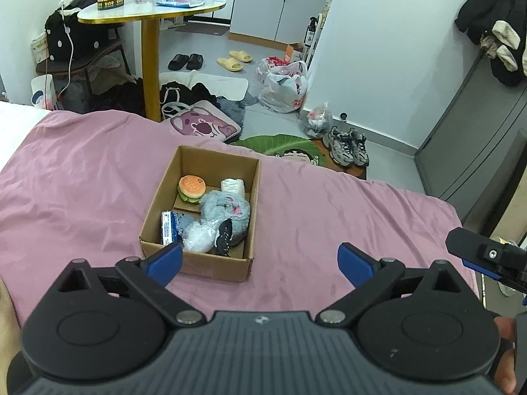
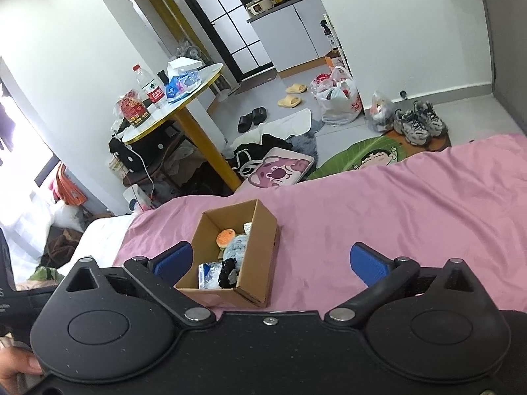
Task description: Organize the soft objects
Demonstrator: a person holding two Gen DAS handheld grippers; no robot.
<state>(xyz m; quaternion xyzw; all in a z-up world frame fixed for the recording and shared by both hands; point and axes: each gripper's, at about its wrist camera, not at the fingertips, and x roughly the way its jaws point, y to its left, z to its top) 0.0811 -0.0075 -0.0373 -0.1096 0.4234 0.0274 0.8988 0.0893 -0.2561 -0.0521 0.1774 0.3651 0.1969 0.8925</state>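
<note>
Both grippers, left gripper & right gripper, spread wide, empty, hovering near side of box. Toys all inside box; pink sheet around it bare. Prob done; back off w/o nudging box.

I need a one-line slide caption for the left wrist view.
Open left hand-held gripper facing a cardboard box of soft toys on a pink bedsheet.

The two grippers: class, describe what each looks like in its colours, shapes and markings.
Both the left gripper and the right gripper have a ribbed dark body flanked by two round black discs, black linkage arms with silver pivot pins, and blue pads on the jaws. A small silver screw sits at the centre top of each body. No cables or sleeves show.
</note>
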